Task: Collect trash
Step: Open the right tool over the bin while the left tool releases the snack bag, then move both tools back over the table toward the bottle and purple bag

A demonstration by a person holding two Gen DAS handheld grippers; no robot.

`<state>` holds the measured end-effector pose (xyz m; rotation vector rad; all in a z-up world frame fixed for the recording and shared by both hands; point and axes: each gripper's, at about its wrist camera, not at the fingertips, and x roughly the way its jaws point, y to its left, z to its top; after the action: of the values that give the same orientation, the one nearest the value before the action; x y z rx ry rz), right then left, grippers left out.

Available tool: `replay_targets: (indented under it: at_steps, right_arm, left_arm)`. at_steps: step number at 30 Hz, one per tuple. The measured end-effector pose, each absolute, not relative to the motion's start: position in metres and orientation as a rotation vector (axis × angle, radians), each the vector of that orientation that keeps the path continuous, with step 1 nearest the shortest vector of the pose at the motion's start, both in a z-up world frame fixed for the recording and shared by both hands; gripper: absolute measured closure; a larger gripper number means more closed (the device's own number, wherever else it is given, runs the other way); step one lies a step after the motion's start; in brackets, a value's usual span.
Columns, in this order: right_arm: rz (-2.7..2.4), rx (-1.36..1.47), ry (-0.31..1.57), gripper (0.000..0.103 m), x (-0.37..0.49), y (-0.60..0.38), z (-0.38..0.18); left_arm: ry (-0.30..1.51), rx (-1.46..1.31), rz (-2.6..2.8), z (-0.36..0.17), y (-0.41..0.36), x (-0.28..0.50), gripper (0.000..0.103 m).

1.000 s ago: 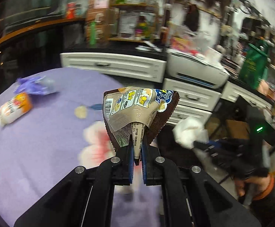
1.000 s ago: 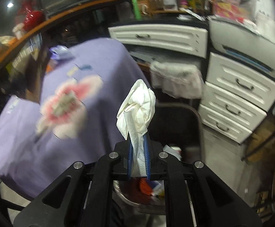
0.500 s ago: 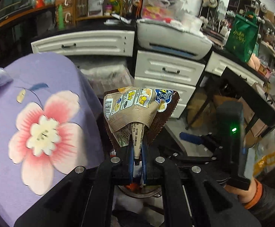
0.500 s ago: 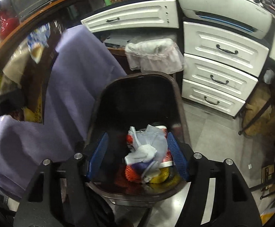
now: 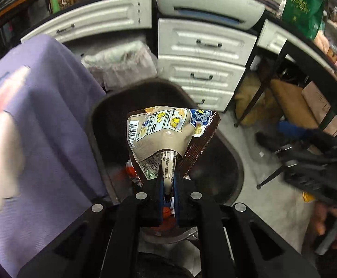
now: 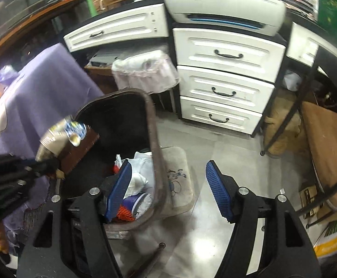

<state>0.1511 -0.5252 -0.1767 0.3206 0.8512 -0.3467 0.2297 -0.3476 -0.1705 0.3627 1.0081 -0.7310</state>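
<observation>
While left gripper (image 5: 168, 185) pinches wrapper (image 5: 168, 134) over bin (image 5: 94, 125), right gripper (image 6: 168, 190) gapes empty.

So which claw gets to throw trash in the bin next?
The left claw. It is shut on a wrapper and sits right over the bin. The right claw is open, holds nothing, and sits over the bin's right rim and the floor.
</observation>
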Motion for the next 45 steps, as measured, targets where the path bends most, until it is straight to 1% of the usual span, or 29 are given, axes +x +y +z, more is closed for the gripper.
replay_targets:
  at_steps: [6,9,11,13,15,18,22,24,27,30,38,40,42,43,45]
  right_arm:
    - [-0.362,0.371,0.839,0.036,0.137,-0.537,-0.178]
    - [-0.363,0.387,0.838,0.036,0.137,-0.537,-0.179]
    - [-0.359,0.392,0.834,0.036,0.136,-0.537,-0.177]
    - [-0.356,0.389,0.830,0.036,0.137,-0.537,-0.176]
    - [-0.354,0.386,0.826,0.034,0.137,-0.536,-0.174]
    - [-0.354,0.382,0.815,0.032,0.137,-0.536,-0.169]
    - [-0.348,0.370,0.803,0.029,0.138,-0.532,-0.164]
    - [-0.341,0.368,0.803,0.029,0.139,-0.532,-0.162]
    - [-0.321,0.388,0.796,0.029,0.142,-0.530,-0.157]
    - [-0.303,0.382,0.787,0.029,0.145,-0.525,-0.150]
    - [-0.233,0.305,0.745,0.027,0.160,-0.495,-0.119]
    - [-0.205,0.290,0.733,0.027,0.164,-0.487,-0.111]
    - [-0.169,0.276,0.722,0.023,0.170,-0.476,-0.101]
    - [-0.148,0.269,0.714,0.019,0.173,-0.469,-0.095]
    - [-0.103,0.257,0.695,0.018,0.180,-0.457,-0.084]
  left_arm:
    - [1.053,0.398,-0.696,-0.195,-0.354,0.238,0.096]
    - [1.064,0.401,-0.702,-0.204,-0.356,0.240,0.092]
    - [1.055,0.399,-0.705,-0.205,-0.356,0.240,0.083]
    - [1.049,0.392,-0.717,-0.206,-0.355,0.239,0.057]
    - [1.035,0.399,-0.717,-0.204,-0.355,0.237,0.045]
    - [1.023,0.402,-0.726,-0.198,-0.351,0.233,0.035]
    - [0.987,0.385,-0.759,-0.184,-0.345,0.223,0.025]
    - [0.960,0.376,-0.785,-0.170,-0.338,0.216,0.022]
    - [0.910,0.366,-0.814,-0.149,-0.326,0.205,0.021]
    - [0.866,0.322,-0.844,-0.129,-0.313,0.199,0.016]
    - [0.749,0.225,-0.851,-0.082,-0.274,0.188,0.011]
    - [0.722,0.208,-0.846,-0.070,-0.261,0.189,0.007]
    - [0.691,0.203,-0.838,-0.060,-0.249,0.191,0.006]
    - [0.673,0.205,-0.822,-0.053,-0.240,0.193,0.006]
    - [0.647,0.209,-0.793,-0.044,-0.222,0.198,0.006]
